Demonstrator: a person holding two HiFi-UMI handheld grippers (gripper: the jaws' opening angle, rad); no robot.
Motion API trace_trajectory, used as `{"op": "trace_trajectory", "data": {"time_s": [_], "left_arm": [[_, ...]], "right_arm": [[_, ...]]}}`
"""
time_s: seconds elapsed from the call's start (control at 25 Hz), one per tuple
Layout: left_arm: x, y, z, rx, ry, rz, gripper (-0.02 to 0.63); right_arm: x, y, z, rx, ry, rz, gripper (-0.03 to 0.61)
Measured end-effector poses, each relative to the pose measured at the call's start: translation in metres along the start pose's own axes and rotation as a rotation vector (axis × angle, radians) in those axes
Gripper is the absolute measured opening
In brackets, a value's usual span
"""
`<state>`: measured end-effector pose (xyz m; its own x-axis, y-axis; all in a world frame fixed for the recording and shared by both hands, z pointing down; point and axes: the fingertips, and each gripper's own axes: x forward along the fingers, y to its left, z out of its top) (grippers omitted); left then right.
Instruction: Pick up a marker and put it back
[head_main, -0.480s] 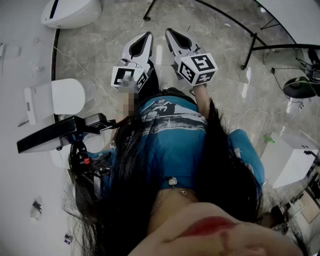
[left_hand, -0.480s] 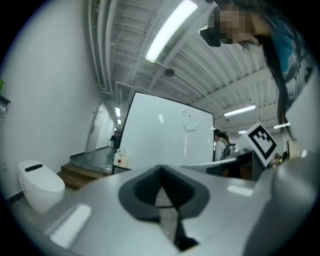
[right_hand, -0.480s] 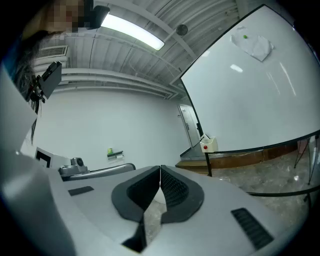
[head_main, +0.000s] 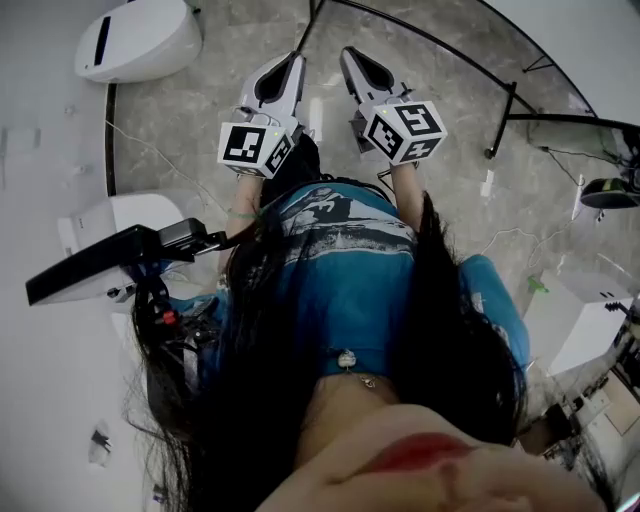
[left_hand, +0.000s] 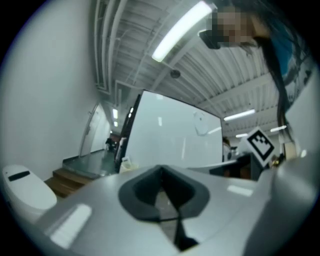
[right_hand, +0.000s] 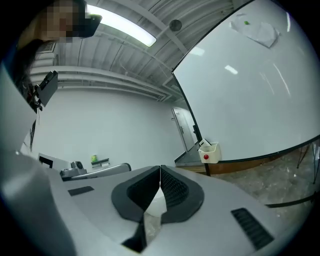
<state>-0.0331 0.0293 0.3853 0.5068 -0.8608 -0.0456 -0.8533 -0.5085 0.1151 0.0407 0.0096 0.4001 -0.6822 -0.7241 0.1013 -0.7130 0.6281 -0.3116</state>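
Head view: both grippers are held side by side in the upper centre of the frame, above a grey marbled floor (head_main: 180, 130). The left gripper (head_main: 292, 65) and the right gripper (head_main: 352, 58) lie close together without touching. Each carries its marker cube, the left one (head_main: 255, 145) and the right one (head_main: 405, 130), just above the person's teal shirt (head_main: 350, 270). A white rounded unit (head_main: 135, 38) sits in the upper left corner. A flat black device (head_main: 100, 262) on a stand is at the left edge.

Left gripper view: the left gripper (left_hand: 161, 172) has its jaws together, the dark pads meeting along one line with nothing between them. A large whiteboard (left_hand: 170, 135) fills the centre of the frame. The white rounded unit (left_hand: 25, 187) is at lower left, and a ceiling strip light (left_hand: 180, 30) runs across the top.

Right gripper view: the right gripper (right_hand: 160, 172) is also closed, pads meeting at the tip and holding nothing. The whiteboard (right_hand: 250, 90) takes up the right half of the frame. A small white cup (right_hand: 210, 149) hangs at its lower edge, right of centre and well beyond the jaws. It shows a red round spot (right_hand: 206, 156).

Marker: too small to make out in any view. I cannot tell whether the red spot at the cup belongs to it. Neither gripper holds it.
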Motion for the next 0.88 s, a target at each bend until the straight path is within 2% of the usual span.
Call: {"op": "trace_trajectory", "data": {"time_s": [0.2,0.32,0.52,0.72,0.88], "left_arm": [[0.055,0.095,0.017,0.031,0.016,-0.049,0.003],[0.082,0.135,0.021,0.01,0.017,-0.063,0.003],[0.112,0.169,0.01,-0.03,0.044,-0.086,0.003],[0.182,0.195,-0.007,-0.083,0.086,-0.096,0.003],[0.21,0.215,-0.011,-0.083,0.091,-0.066,0.003]], "right_arm": [[0.101,-0.018,0.024,-0.003,-0.013,-0.041,0.012],[0.143,-0.028,0.035,-0.009,-0.005,-0.062,0.012],[0.18,-0.042,0.04,-0.013,0.023,-0.099,0.012],[0.223,-0.104,0.046,0.002,0.08,-0.127,0.012],[0.256,-0.137,0.055,-0.028,0.094,-0.124,0.012]]}}
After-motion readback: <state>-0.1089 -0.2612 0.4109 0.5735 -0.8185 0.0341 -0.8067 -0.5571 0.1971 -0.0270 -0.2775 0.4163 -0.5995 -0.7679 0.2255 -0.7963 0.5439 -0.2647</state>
